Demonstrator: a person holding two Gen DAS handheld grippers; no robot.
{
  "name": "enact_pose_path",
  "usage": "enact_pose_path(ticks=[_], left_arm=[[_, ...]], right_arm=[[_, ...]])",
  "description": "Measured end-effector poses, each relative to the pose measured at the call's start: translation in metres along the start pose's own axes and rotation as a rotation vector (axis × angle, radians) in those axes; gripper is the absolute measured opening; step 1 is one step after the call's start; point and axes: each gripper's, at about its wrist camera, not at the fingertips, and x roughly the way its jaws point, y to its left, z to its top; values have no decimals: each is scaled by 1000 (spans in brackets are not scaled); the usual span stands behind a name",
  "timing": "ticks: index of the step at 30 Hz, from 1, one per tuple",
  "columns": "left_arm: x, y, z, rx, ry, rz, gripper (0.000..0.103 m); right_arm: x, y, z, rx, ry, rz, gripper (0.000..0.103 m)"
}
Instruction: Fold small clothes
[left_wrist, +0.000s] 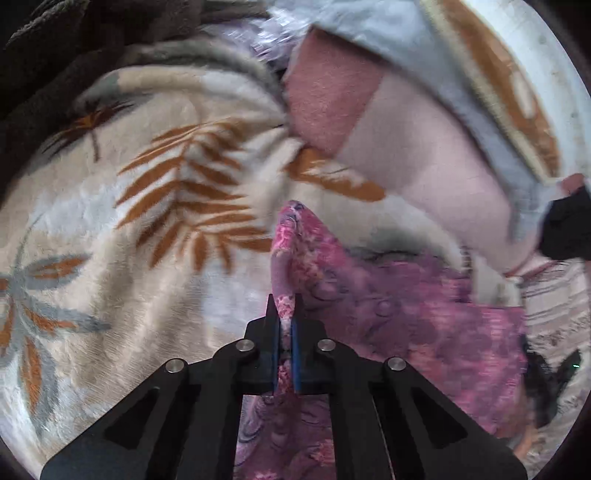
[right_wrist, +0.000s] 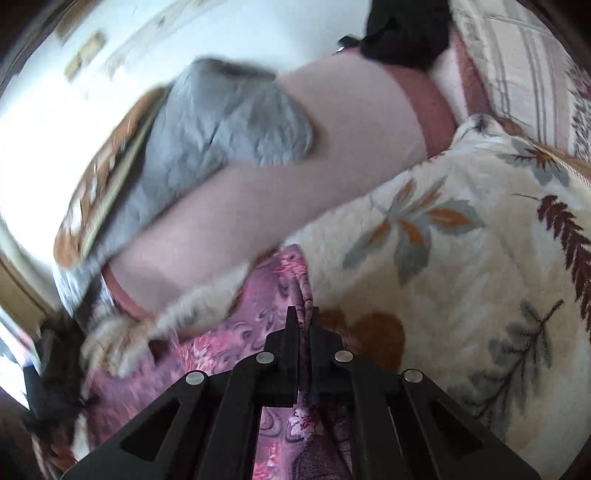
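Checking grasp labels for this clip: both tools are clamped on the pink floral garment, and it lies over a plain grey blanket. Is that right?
Not quite. The left tool and right tool are both shut on the pink floral garment, but the blanket is cream with orange and grey leaf prints, as the left wrist view shows.
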Motion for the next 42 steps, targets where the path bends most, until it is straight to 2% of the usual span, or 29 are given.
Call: enact_pose_path(ticks=[2,3,4,5,7,10,11,12,14,16,18,20,21,23,24,26,27,30,32,34,38,42], left_arm=[[13,4,-2,-12,30,68,6],[14,7,-3,-15,32,86,9],[10,9,-3,-20,29,83,10],[3,10,-3,-25,24,65,10],[-16,12,-5,-16,-10,26,10],[-41,4,-19,38,-38,-76,25],[-43,-1,-26,62,-40,-76,36],[-42,-7,-35,95,-36,-62,42],[-28,-14,-53,162,12,-3,42],[-11,-18,-70,209,89,52,42],[-20,-21,-81,245,48,68,42],[-31,-23,-89,264,50,30,43],[-36,-23,-94,264,45,13,46],[-41,-23,-105,277,44,2,53],[-40,-23,-111,290,45,13,55],[-33,-22,-122,308,65,59,59],[-30,-19,-124,301,78,65,60],[-39,-13,-118,237,104,16,60],[-46,-5,-112,184,126,-37,60],[-55,5,-108,143,141,-71,60],[-61,30,-95,71,179,-98,61],[-68,52,-83,29,189,-106,61]], right_arm=[[25,-7,-7,12,105,-68,4],[45,-9,-15,-2,217,-131,5],[47,-10,-18,-12,227,-164,8],[39,-9,-19,-13,185,-156,16],[11,-4,-19,-13,72,-128,18],[-19,3,-30,-40,-13,-12,18],[-21,3,-36,-44,-8,4,17],[-16,3,-47,-60,31,-6,17],[3,-1,-65,-92,154,-94,17],[-12,-4,-71,-88,108,-92,14],[-34,-7,-73,-44,85,-63,18],[-61,-9,-81,-35,49,-23,18],[-75,-9,-89,-46,40,-15,18],[-82,-12,-102,-69,69,2,21],[-79,-13,-115,-100,123,-25,25],[-67,-13,-134,-147,224,-72,25],[-72,-12,-138,-176,182,-87,25],[-77,11,-135,-196,192,-158,28],[-87,41,-138,-231,153,-92,30],[-85,72,-149,-313,167,-53,40],[-77,150,-202,-563,220,45,48],[-68,224,-277,-857,286,137,50]])
